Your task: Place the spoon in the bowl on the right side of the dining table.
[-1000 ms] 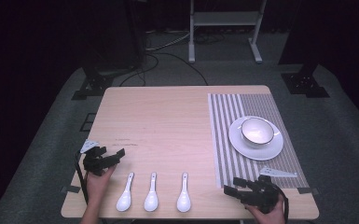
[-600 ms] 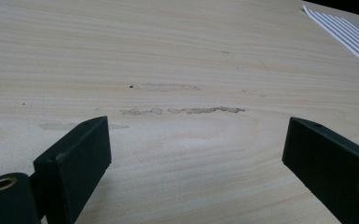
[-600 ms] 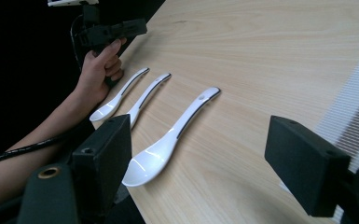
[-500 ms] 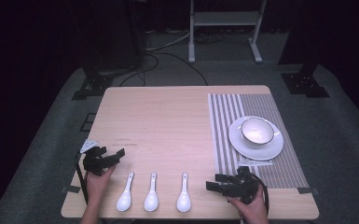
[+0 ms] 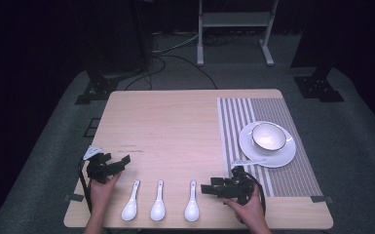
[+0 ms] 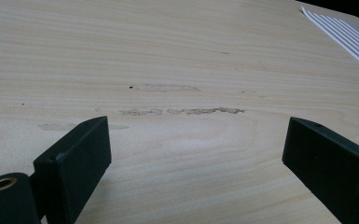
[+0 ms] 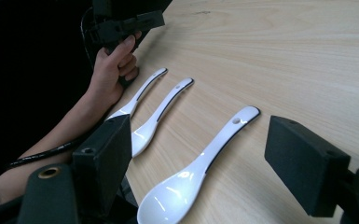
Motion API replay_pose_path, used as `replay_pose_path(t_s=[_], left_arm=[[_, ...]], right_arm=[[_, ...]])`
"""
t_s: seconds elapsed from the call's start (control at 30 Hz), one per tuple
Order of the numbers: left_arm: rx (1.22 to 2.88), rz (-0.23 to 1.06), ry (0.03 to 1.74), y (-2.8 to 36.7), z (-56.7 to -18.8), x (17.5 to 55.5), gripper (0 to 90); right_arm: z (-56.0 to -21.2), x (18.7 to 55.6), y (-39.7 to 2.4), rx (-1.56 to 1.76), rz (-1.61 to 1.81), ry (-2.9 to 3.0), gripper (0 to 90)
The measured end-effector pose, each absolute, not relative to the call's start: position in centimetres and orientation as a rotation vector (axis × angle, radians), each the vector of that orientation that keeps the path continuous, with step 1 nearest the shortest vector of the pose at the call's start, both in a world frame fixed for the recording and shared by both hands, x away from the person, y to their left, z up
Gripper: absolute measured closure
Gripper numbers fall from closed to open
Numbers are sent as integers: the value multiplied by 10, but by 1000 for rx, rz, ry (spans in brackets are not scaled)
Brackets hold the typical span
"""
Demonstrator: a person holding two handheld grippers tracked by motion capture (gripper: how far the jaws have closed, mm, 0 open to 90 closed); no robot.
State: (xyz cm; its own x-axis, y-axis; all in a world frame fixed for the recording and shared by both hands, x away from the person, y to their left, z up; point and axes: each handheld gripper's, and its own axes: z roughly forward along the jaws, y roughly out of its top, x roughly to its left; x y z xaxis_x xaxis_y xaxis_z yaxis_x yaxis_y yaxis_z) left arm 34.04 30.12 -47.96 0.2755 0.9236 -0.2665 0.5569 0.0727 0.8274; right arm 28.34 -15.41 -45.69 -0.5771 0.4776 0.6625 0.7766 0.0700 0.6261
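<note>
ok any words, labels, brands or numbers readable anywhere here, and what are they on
None can be read.
Three white spoons: no markings.
Bowl, plate, striped placemat: no print, stripes alone.
Left gripper and right gripper: plain black jaws, no label.
Table: scuff marks, not text.

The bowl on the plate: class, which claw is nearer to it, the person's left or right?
Right. The right claw sits at the mat's near corner, just short of the bowl; the left claw is far across the table.

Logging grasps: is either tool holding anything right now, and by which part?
Nothing is held. The left tool is open over bare table; the right tool is open around the nearest spoon.
</note>
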Motion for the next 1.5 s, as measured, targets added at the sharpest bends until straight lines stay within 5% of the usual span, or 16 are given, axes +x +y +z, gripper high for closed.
replay_pose_path(t_s=[0.6, 1.5], left_arm=[[1603, 486, 1395, 301, -479, 340, 66], [1602, 488, 1391, 301, -479, 340, 66]], right_arm=[[-472, 303, -125, -1310, -1377, -2080, 245], [-483, 310, -102, -1384, -1281, -2174, 501]])
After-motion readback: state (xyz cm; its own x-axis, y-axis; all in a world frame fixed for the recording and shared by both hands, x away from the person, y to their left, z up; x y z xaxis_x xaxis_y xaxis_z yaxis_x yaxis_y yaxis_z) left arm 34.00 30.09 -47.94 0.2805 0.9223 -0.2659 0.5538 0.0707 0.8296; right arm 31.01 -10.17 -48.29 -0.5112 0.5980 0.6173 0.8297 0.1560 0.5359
